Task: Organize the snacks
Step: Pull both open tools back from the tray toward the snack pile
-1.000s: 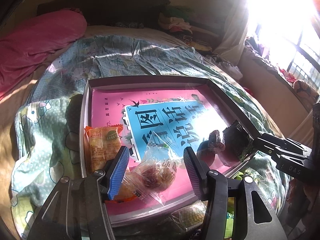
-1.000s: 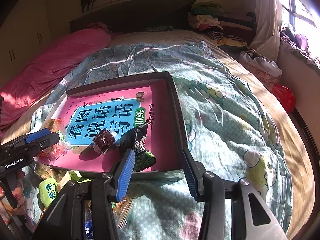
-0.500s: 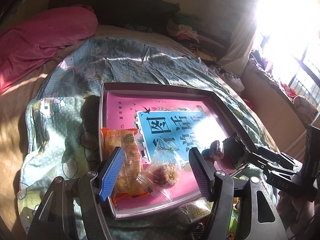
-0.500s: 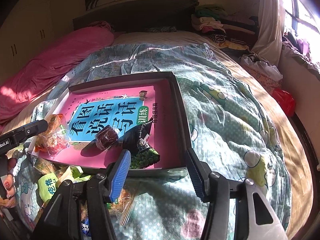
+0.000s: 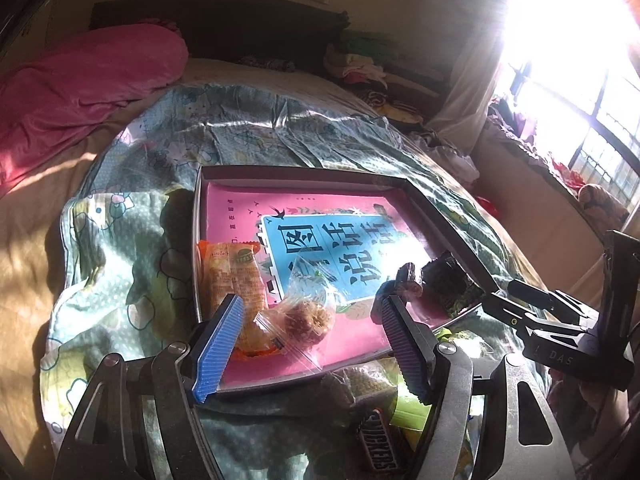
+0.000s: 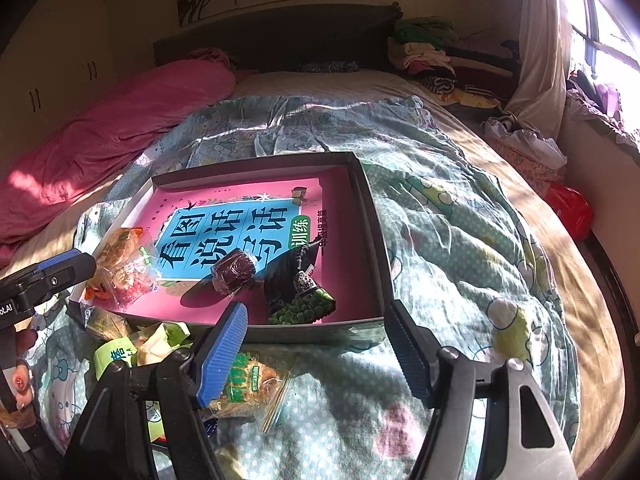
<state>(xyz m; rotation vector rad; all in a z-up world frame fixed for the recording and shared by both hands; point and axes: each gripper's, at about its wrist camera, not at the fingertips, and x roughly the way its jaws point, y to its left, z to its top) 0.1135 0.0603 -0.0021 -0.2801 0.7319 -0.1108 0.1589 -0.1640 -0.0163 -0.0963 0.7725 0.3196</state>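
A shallow grey box [image 5: 448, 224] lies on the bed with a pink and blue book inside. On the book sit an orange packet [image 5: 234, 276], a clear bag with a round pastry [image 5: 310, 314], a dark red wrapped sweet [image 6: 234, 270] and a dark packet of green peas [image 6: 300, 294]. My left gripper [image 5: 312, 344] hovers over the box's near left corner. Its jaws are opening, and the pastry bag lies loose below and beyond them. My right gripper [image 6: 316, 350] hangs before the box's near edge. Its jaws are also opening, with nothing between them.
Loose snacks lie on the quilt in front of the box: a Snickers bar [image 5: 376, 444], a green packet [image 6: 114, 356] and a clear bagged pastry [image 6: 244, 388]. A pink duvet [image 6: 120, 128] lies at the far left. Piled clothes [image 6: 432, 60] sit at the headboard.
My left gripper drew back and up from the pastry bag while its jaws widened. The right gripper's jaws spread much wider, and the pea packet now lies free in the box.
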